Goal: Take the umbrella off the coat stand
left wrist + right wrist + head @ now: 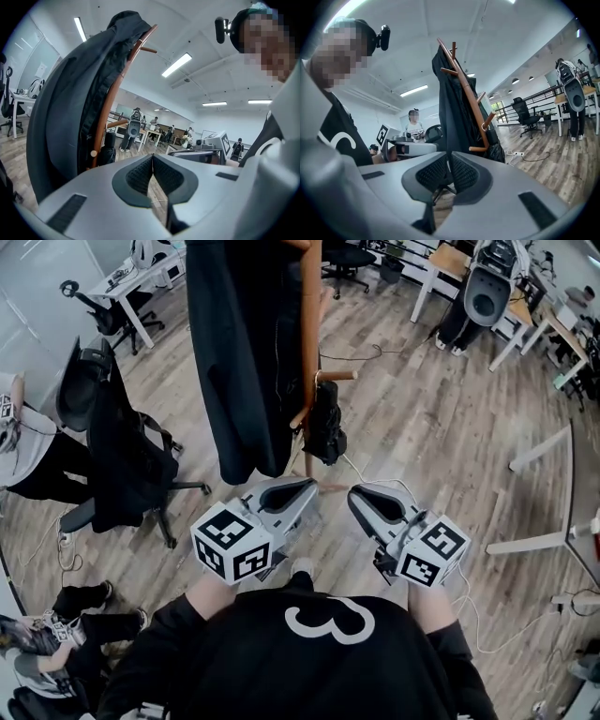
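Right, the person faces the coat stand (310, 324), and the umbrella (326, 427), folded and black, hangs by what looks like a small loop from a low peg (339, 375), just beside the hem of the black coat (239, 352). The left tongs (307, 486) and the right tongs (354, 493) are held side by side, short of the stand. Both are pinched together with nothing between them. So the approach is the job now, I'd say: one pair has to spread before it arrives, then take the bundle around its middle, clear of the coat. The peg seems to tilt upward, so the lift should probably go up and outward along it until the loop slips off. A straight tug could rock the stand or drag the coat along.
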### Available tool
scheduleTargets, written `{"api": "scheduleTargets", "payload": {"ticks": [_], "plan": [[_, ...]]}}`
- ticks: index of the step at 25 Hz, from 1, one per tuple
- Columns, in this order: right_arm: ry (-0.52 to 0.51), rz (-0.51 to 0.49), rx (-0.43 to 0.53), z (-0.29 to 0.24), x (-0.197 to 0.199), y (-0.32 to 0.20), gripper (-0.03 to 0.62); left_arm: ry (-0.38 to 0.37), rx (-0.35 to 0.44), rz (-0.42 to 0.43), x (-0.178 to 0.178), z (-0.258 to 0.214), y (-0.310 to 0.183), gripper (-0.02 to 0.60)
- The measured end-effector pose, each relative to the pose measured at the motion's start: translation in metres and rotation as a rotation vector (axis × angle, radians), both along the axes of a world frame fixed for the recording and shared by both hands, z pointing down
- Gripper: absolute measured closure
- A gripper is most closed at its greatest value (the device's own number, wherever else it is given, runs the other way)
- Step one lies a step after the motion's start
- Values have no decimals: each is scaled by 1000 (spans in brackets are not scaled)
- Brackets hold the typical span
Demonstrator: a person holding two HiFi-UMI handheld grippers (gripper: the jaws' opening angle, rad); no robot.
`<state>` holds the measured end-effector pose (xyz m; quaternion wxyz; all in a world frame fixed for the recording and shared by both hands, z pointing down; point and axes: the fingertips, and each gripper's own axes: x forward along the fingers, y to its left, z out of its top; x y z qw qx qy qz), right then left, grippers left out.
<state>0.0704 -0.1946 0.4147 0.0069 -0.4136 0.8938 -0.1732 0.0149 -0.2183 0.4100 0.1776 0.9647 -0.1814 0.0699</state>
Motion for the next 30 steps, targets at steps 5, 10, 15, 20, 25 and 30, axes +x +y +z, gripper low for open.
{"api": "scheduleTargets", "payload": {"ticks": [5, 10, 15, 20, 25, 30], "plan": [[11, 36, -12, 3, 5, -50, 565, -12, 0, -3, -6, 8, -45, 565], [3, 35, -30, 12, 13, -85, 563, -15, -15, -12, -4, 19, -74, 565], [31, 16, -21, 16, 14, -108, 476, -15, -13, -12, -2, 24, -90, 565], [69, 18, -13, 20, 16, -127, 437, -30, -25, -15, 1, 29, -100, 565], [105, 39, -9, 26, 27, -145, 419, -31, -40, -61, 6, 28, -112, 565], [185, 55, 32, 29, 41, -171, 393, -39, -49, -106, 12, 24, -118, 565]]}}
